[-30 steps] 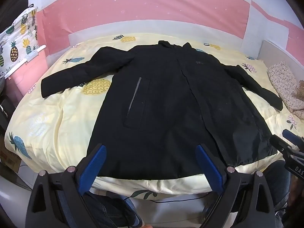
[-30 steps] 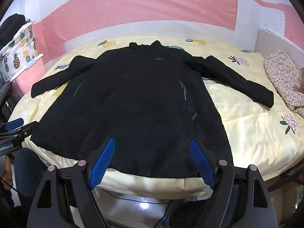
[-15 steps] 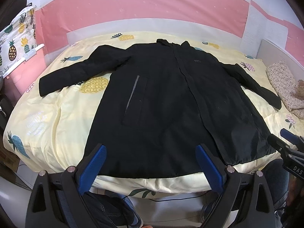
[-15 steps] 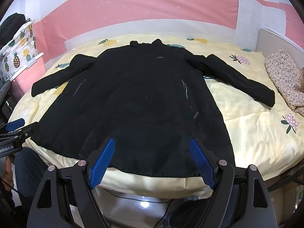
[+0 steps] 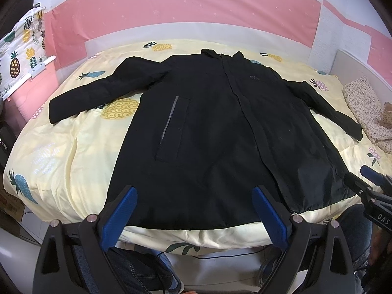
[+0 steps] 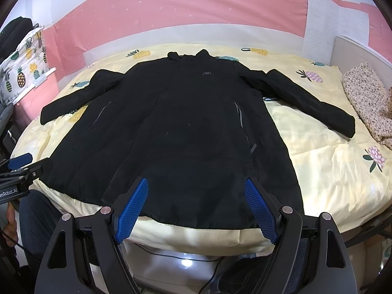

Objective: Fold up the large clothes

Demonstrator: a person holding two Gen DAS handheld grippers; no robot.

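Observation:
A long black coat (image 5: 208,127) lies flat, front up, on the bed, collar at the far side, hem at the near edge, both sleeves spread out sideways. It also shows in the right wrist view (image 6: 186,132). My left gripper (image 5: 193,201) is open and empty, held just short of the hem near the coat's left half. My right gripper (image 6: 196,196) is open and empty, just short of the hem at the coat's right half. The right gripper shows at the left wrist view's right edge (image 5: 372,193); the left gripper shows at the right wrist view's left edge (image 6: 17,169).
The bed has a pale yellow pineapple-print quilt (image 5: 61,152). A floral blanket (image 6: 367,103) lies at the bed's right side by a white headboard. A pink wall runs behind. A pineapple-print fabric (image 5: 19,56) hangs at the left. Cables and shoes lie on the floor below.
Both grippers have shifted slightly; the coat sits a little lower and nearer in the views. The coat itself has not moved and nothing was grasped.

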